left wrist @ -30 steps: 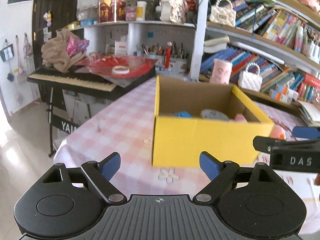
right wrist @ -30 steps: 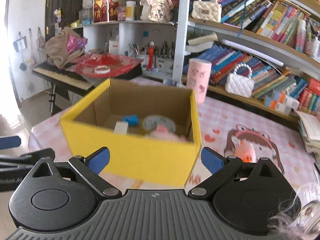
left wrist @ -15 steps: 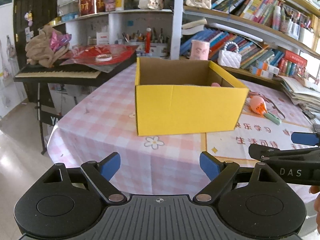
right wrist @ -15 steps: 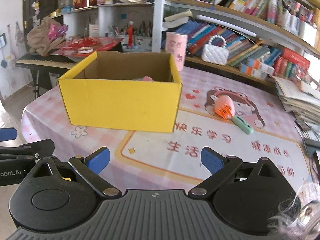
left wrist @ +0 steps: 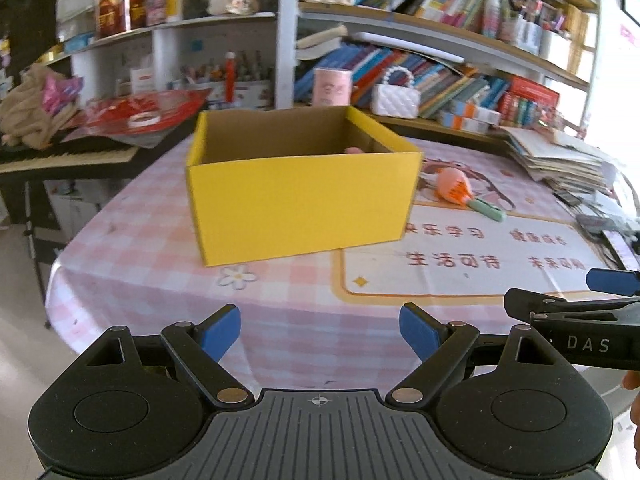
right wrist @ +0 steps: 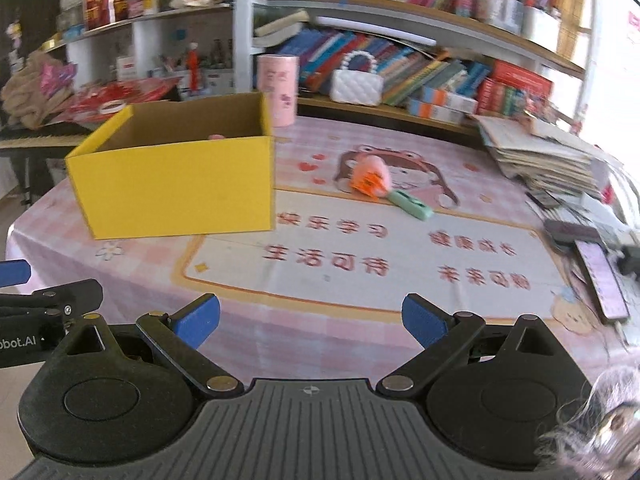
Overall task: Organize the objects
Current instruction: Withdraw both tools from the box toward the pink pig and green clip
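Here both the left claw (left wrist: 320,332) and right claw (right wrist: 311,322) hang spread and empty near the tabletop (right wrist: 360,248) edge, the yellow box (left wrist: 300,196) farther off, a pink toy (right wrist: 370,178) to its right.

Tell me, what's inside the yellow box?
Only a bit of something pink peeks over the front wall of the yellow box, toward its back right corner. The brown inner walls show too. The front wall hides the bottom, so anything else in there cannot be seen.
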A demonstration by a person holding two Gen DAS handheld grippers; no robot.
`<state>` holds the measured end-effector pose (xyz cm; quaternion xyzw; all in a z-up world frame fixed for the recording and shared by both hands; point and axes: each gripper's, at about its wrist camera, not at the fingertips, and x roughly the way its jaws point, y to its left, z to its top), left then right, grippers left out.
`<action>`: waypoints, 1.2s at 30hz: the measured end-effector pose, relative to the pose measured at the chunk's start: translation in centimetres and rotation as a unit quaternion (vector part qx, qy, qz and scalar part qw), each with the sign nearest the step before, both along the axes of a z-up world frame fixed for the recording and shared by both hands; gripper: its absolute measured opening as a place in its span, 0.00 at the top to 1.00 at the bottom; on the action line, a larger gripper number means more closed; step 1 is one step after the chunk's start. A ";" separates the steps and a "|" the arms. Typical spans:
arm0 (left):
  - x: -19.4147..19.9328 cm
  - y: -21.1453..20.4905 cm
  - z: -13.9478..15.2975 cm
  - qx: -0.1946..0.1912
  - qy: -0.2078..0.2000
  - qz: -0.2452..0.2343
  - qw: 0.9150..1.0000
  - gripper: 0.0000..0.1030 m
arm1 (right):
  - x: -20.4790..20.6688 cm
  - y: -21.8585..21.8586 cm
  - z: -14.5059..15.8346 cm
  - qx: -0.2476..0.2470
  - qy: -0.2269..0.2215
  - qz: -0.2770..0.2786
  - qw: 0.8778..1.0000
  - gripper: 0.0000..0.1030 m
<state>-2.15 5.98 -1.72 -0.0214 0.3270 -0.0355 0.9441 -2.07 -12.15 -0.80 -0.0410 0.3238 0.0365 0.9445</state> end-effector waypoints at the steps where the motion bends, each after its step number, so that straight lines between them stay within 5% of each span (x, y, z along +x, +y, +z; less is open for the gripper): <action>1: 0.1 -0.3 0.0 0.000 0.000 -0.005 1.000 0.14 | -0.1 -0.3 0.0 0.000 0.001 -0.005 1.000 0.04; 21: 3.5 -7.2 -1.0 -0.007 0.022 -0.085 0.996 0.13 | 0.0 -7.0 -0.8 -0.009 0.025 -0.088 0.996 0.04; 36: 7.7 -11.2 -1.0 -0.002 0.025 -0.085 0.996 0.13 | 5.1 -10.6 -1.3 0.001 0.042 -0.062 0.997 0.09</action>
